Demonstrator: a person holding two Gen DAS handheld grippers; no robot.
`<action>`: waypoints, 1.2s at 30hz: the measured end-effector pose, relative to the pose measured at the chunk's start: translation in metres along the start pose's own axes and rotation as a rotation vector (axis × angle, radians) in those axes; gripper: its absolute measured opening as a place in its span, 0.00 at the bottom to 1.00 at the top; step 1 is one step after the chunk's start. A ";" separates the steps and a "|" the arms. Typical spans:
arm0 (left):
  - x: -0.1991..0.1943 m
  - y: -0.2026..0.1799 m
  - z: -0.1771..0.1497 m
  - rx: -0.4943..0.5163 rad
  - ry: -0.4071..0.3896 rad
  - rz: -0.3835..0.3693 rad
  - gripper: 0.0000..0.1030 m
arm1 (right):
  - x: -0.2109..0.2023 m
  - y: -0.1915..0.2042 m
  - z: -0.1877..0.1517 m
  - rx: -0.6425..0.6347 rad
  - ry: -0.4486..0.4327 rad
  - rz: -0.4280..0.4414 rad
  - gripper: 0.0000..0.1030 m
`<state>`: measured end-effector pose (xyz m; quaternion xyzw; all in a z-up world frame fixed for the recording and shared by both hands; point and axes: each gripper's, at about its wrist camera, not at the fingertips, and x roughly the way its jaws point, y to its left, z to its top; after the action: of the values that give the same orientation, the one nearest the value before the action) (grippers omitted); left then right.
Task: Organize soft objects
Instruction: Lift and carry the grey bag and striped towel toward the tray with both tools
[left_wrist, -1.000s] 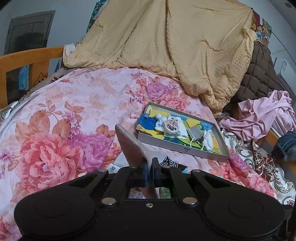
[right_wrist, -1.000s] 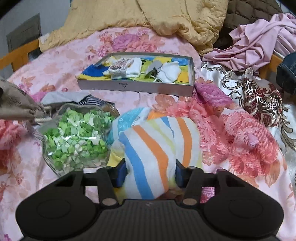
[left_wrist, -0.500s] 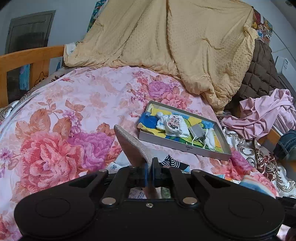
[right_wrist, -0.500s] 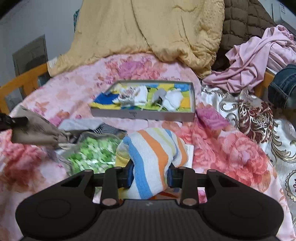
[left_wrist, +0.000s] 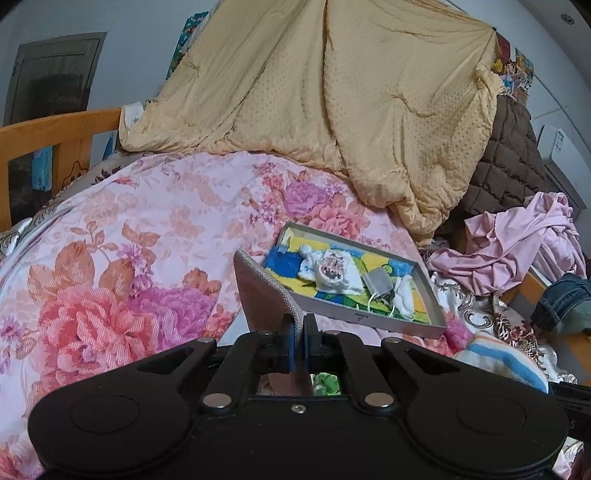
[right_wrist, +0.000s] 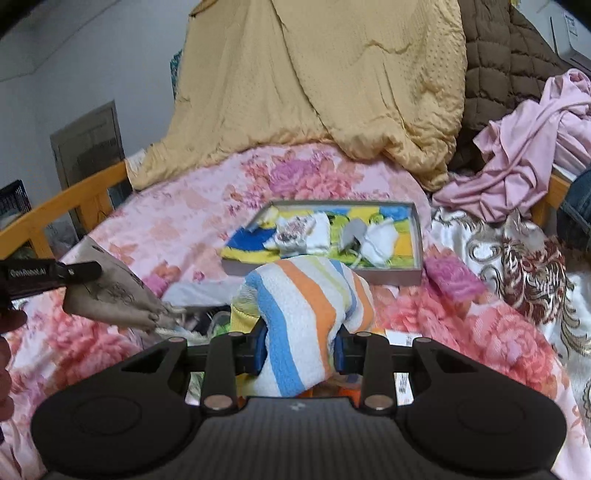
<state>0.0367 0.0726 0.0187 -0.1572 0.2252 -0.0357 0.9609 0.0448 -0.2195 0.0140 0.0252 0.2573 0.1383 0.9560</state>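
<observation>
While right gripper (right_wrist: 299, 349) squeezes striped towel (right_wrist: 303, 317), left gripper (left_wrist: 300, 341) pinches beige pouch (left_wrist: 264, 295)

A bed under a pink rose-print cover (left_wrist: 155, 236) — on it a shallow grey rectangular box (right_wrist: 325, 275), a heaped tan quilt (left_wrist: 369, 110), crumpled mauve cloth (right_wrist: 517, 166) and a brown quilted blanket (left_wrist: 509, 158) — wooden rail (left_wrist: 44, 133) at left.
</observation>
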 end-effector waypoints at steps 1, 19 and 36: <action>-0.001 -0.001 0.002 0.001 -0.006 -0.002 0.04 | -0.001 0.001 0.003 0.000 -0.009 0.003 0.35; -0.020 -0.032 0.069 0.049 -0.194 -0.105 0.04 | -0.016 0.003 0.067 0.004 -0.180 0.028 0.35; -0.005 -0.017 0.048 0.017 -0.105 -0.085 0.01 | -0.013 0.003 0.060 0.013 -0.160 0.036 0.35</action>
<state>0.0538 0.0712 0.0667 -0.1602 0.1672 -0.0700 0.9703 0.0636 -0.2191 0.0727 0.0473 0.1803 0.1515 0.9707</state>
